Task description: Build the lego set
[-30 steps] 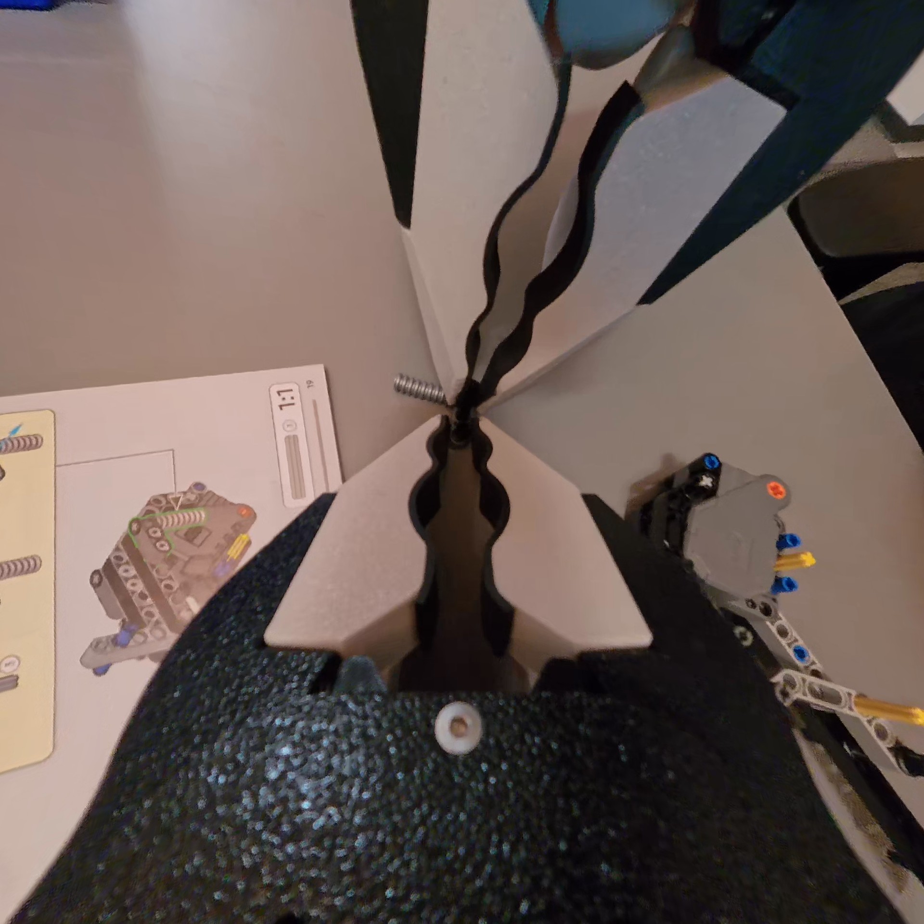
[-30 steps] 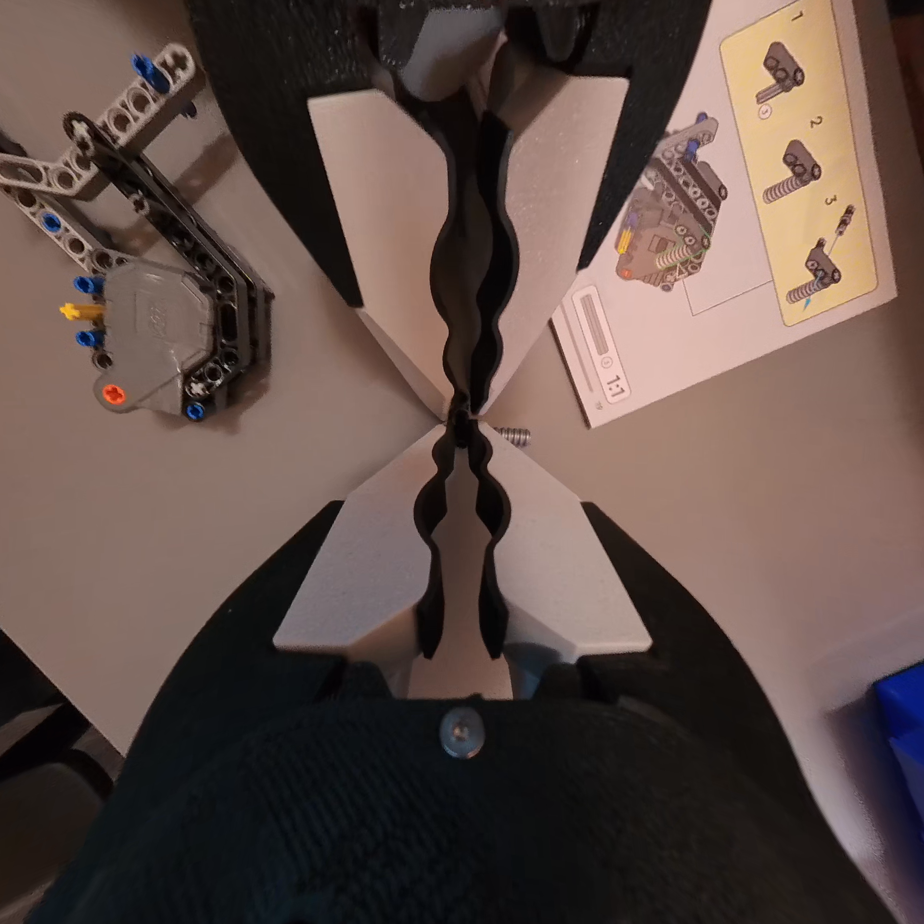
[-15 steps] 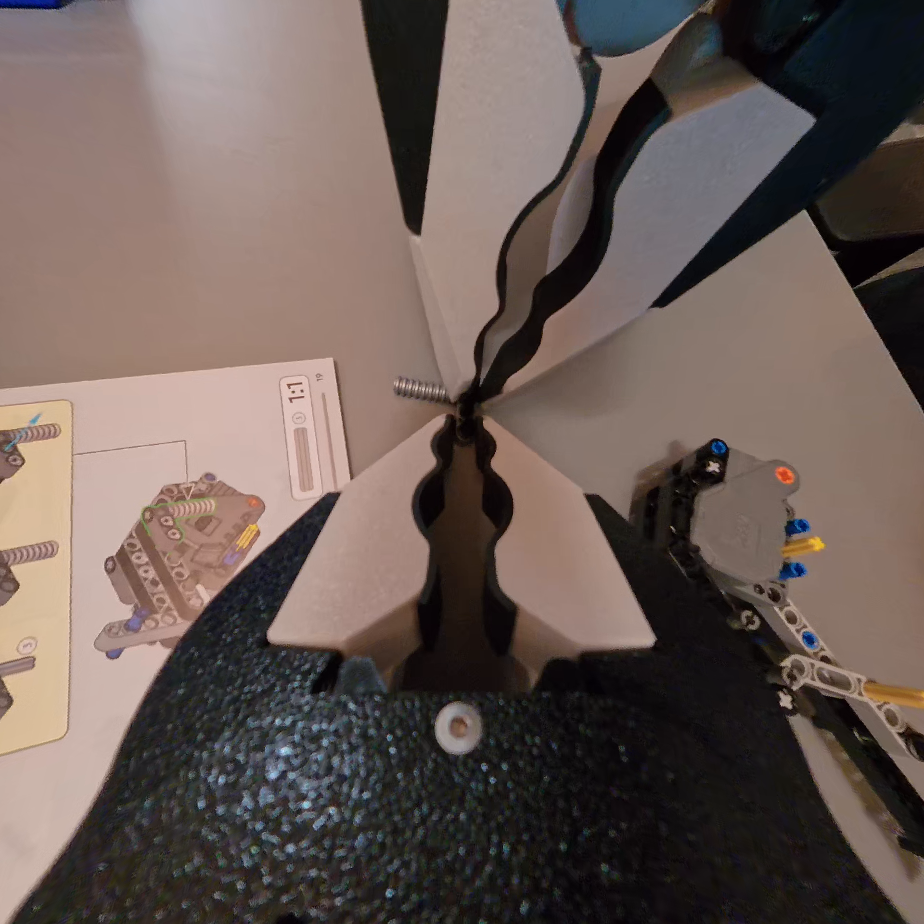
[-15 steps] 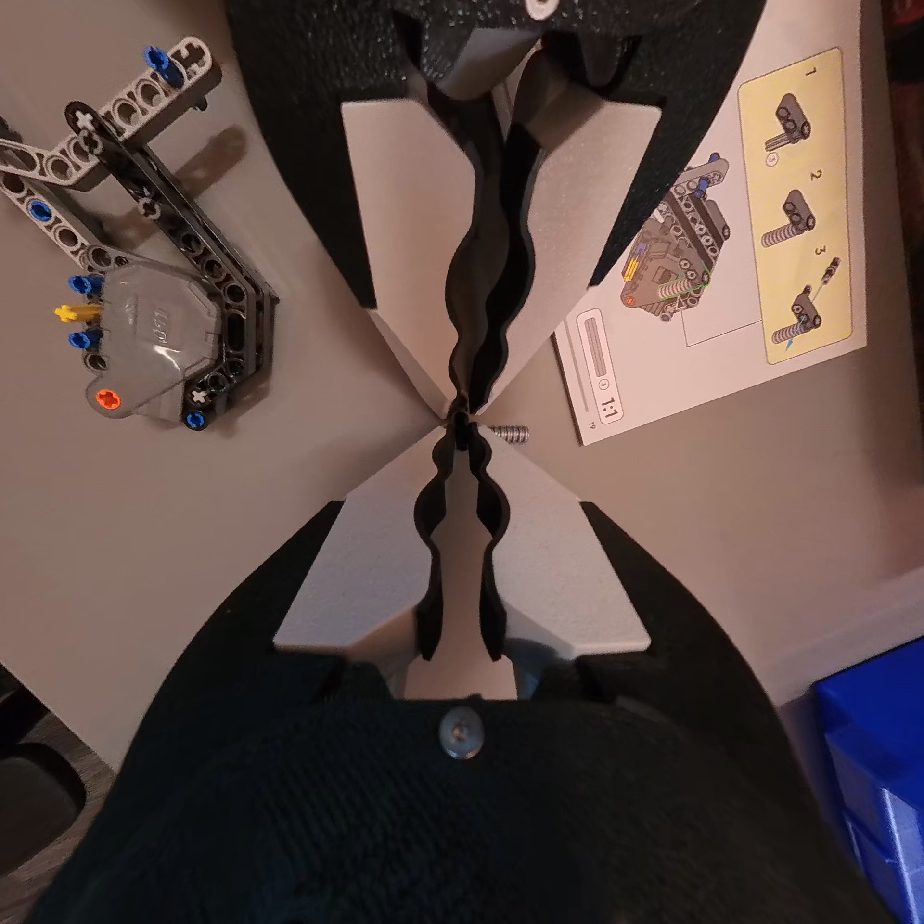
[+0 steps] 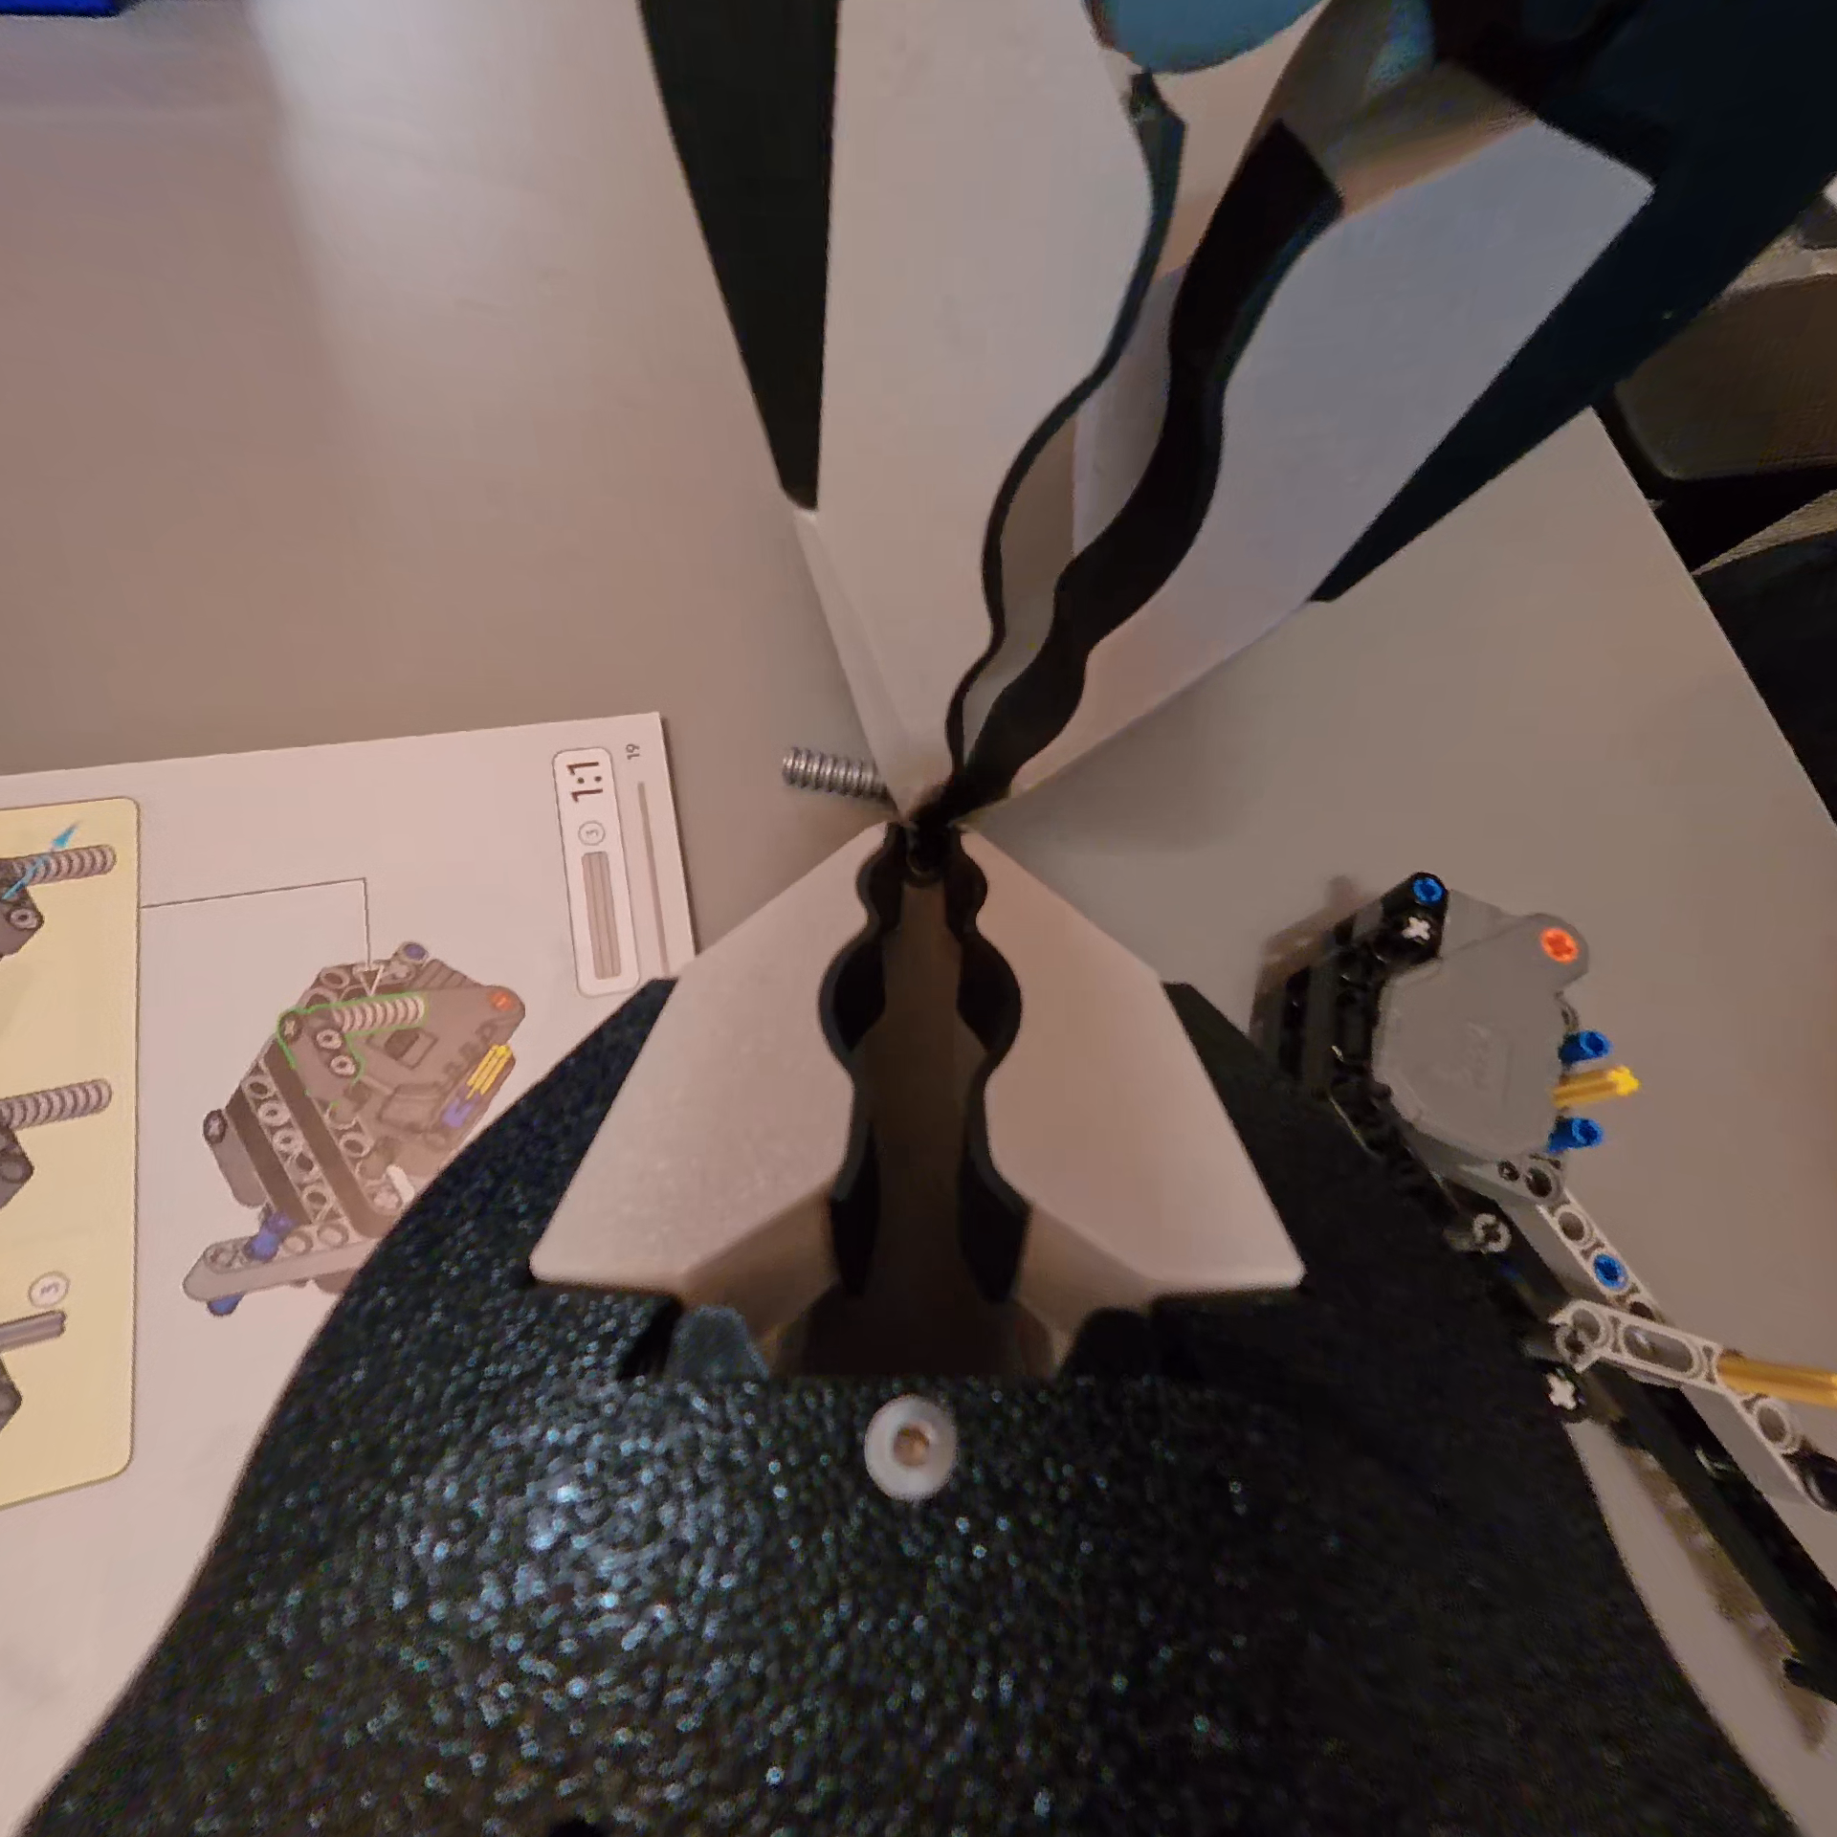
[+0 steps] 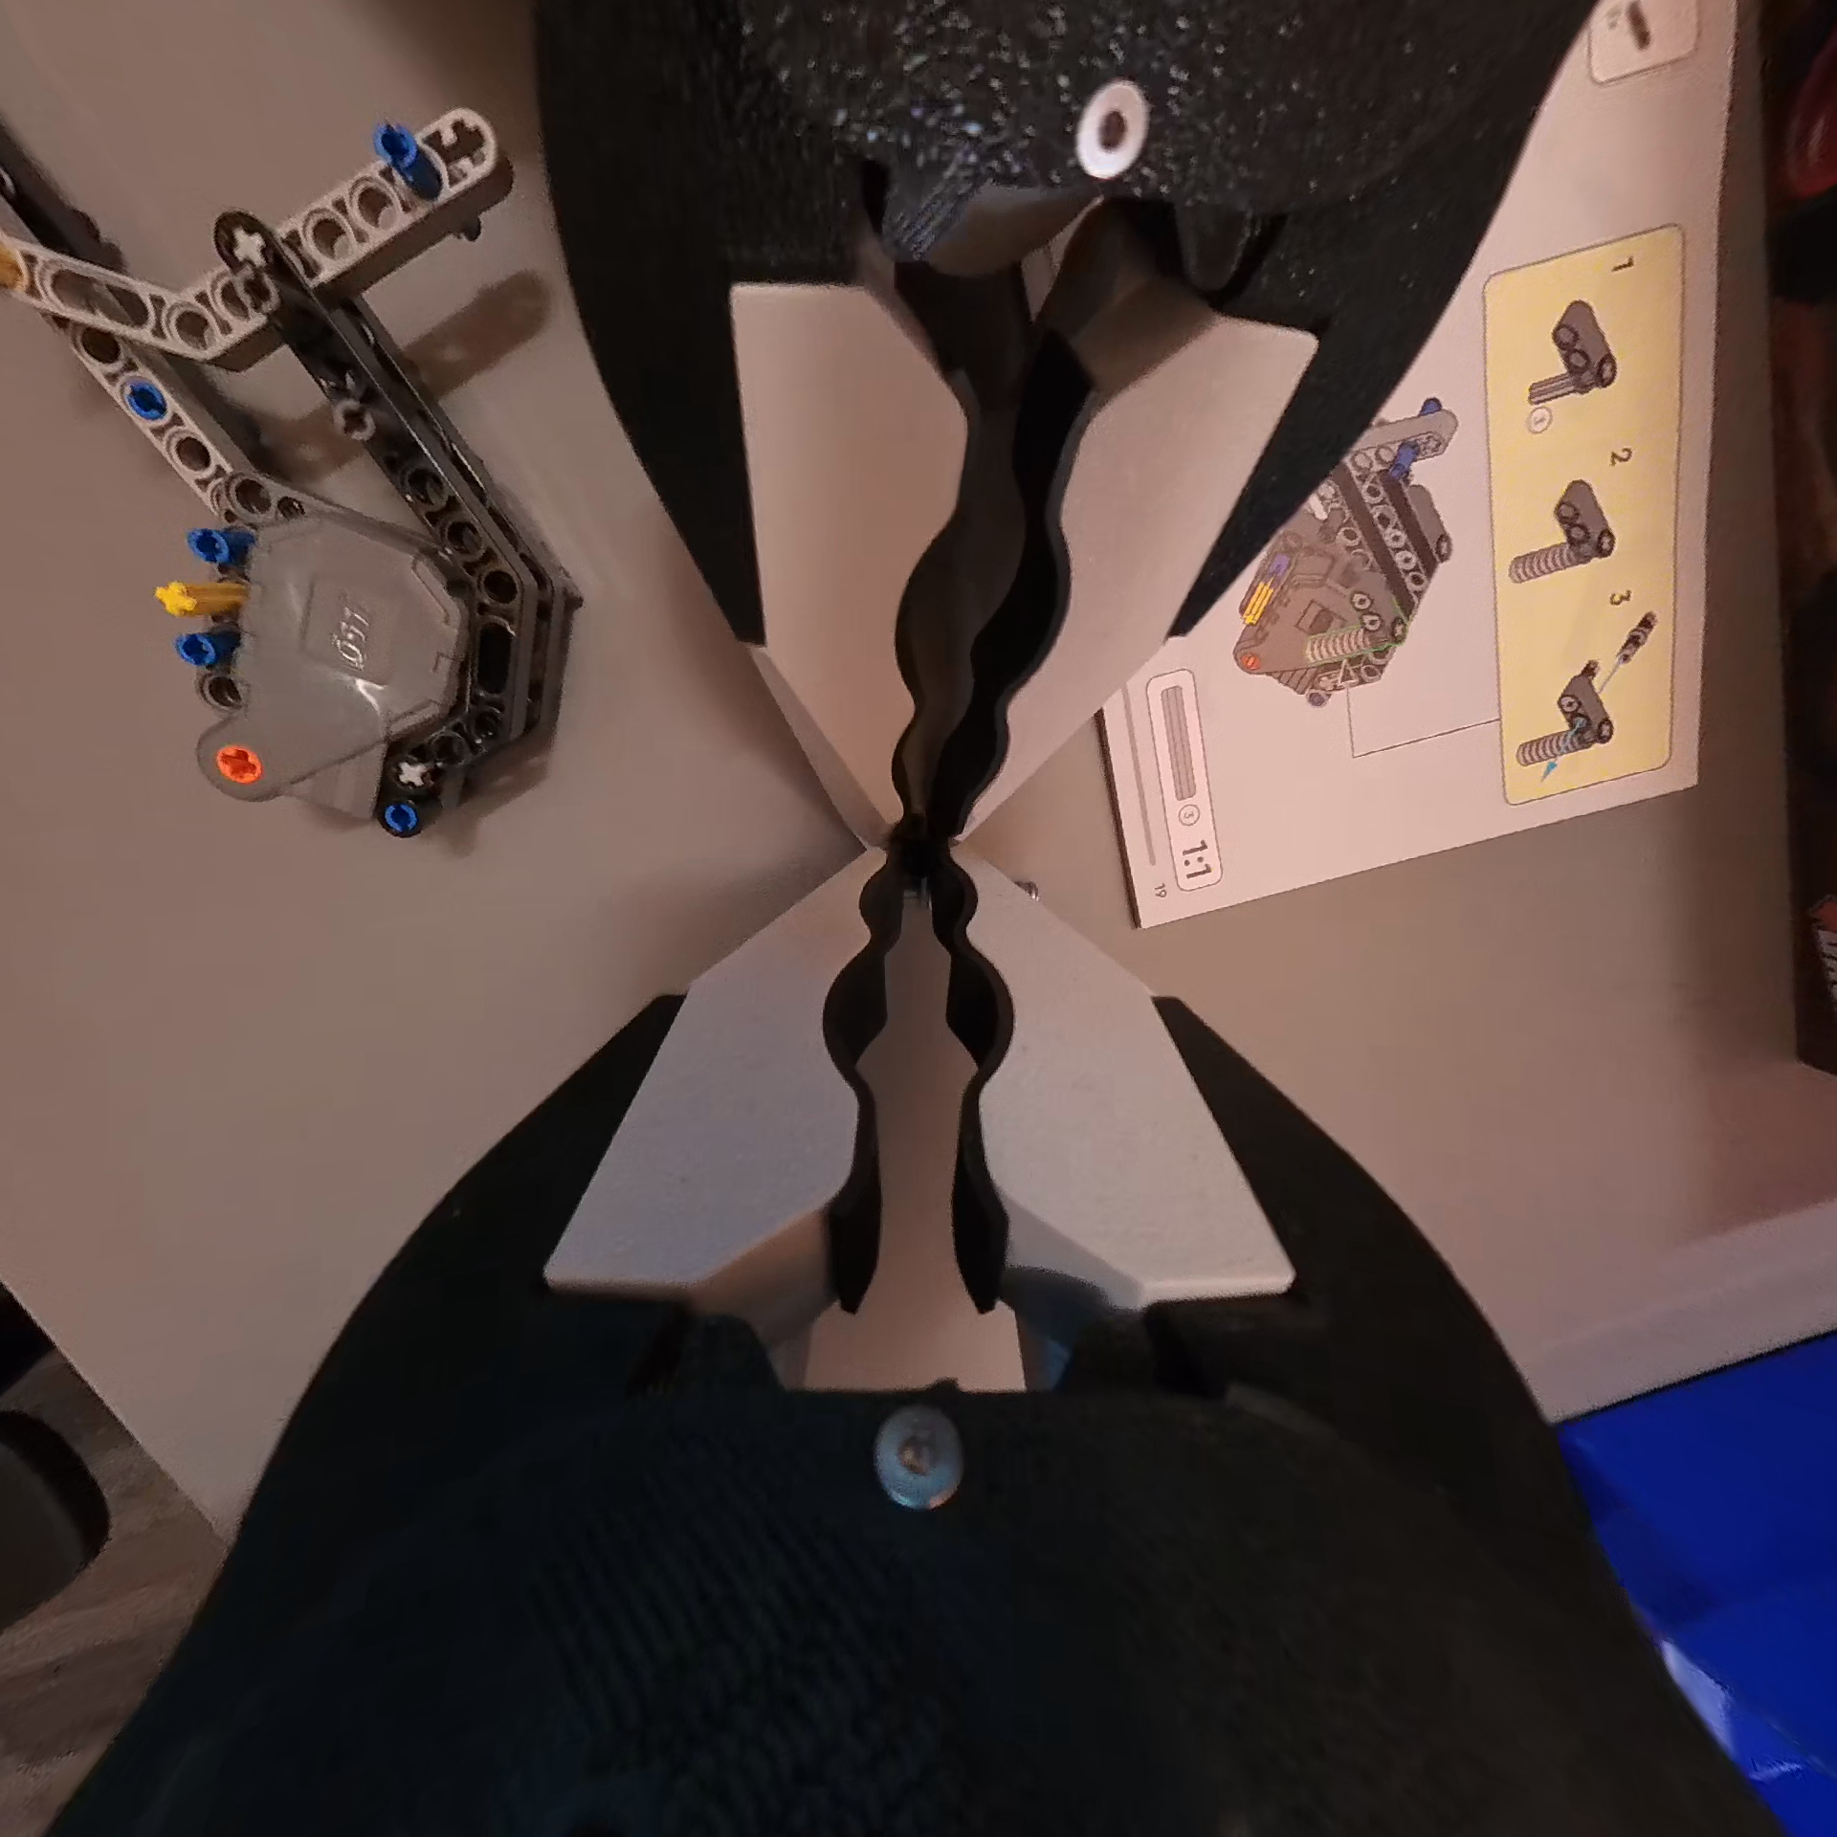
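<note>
Tip to tip, the left tool [image 5: 919,860] and right tool [image 6: 910,865] both pinch shut on one small black piece [image 5: 924,845], a grey spring [image 5: 833,773] jutting out sideways above the worktop [image 5: 398,398]. The half-built lego model [image 6: 348,616] lies well off to one side. The printed instruction sheet [image 6: 1412,636] lies opposite, and a blue bin [image 6: 1710,1551] sits at the edge.

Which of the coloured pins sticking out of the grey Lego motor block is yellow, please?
The middle pin on the grey motor block: a yellow cross-shaped axle between two round blue pins.
</note>
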